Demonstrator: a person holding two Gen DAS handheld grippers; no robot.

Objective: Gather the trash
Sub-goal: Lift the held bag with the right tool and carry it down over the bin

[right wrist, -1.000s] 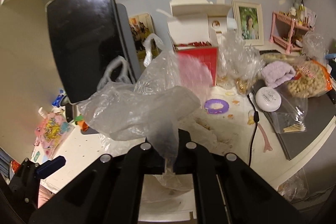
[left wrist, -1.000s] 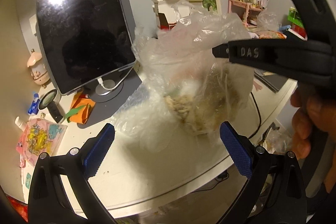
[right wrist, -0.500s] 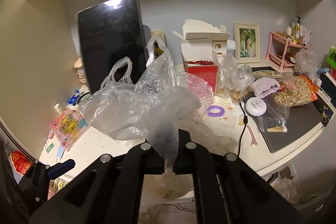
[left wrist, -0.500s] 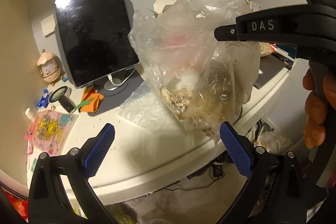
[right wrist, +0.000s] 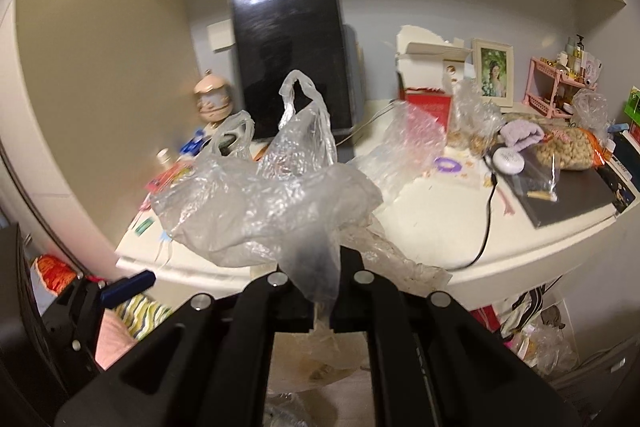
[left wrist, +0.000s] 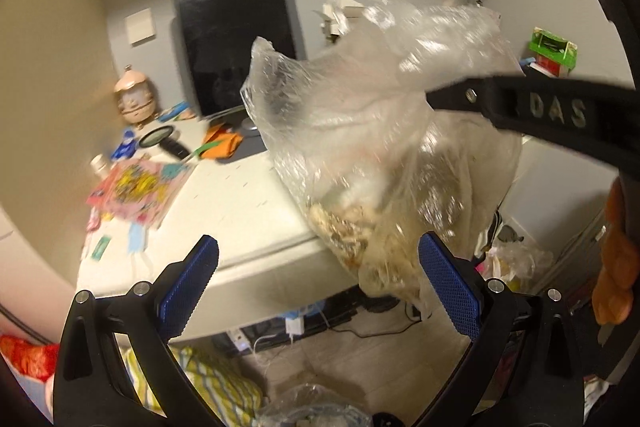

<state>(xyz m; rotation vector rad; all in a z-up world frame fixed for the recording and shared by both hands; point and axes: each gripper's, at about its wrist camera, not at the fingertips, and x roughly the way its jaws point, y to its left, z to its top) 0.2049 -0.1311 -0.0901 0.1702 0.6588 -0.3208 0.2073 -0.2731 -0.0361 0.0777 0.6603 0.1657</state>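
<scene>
Two grippers share the scene, and only one of them has anything in it. The right gripper (right wrist: 318,293) has its jaws clenched on the gathered neck of a clear plastic bag (left wrist: 384,163), which hangs in the air just off the front edge of the white desk (left wrist: 240,211), with crumbs and pale food scraps settled in its bottom. In the right wrist view the bag's loose handles (right wrist: 296,107) stick up in front of a dark tablet (right wrist: 292,59) propped at the back of the desk. The left gripper (left wrist: 318,289) has its jaws released and spread wide, blue pads (left wrist: 448,287) bare, with the bag's lower end hanging between and beyond them, untouched. A hand (left wrist: 612,263) grips the right tool's handle at the frame's right edge. Under the desk lie cables (left wrist: 320,323) and another crumpled bag (left wrist: 316,407).
</scene>
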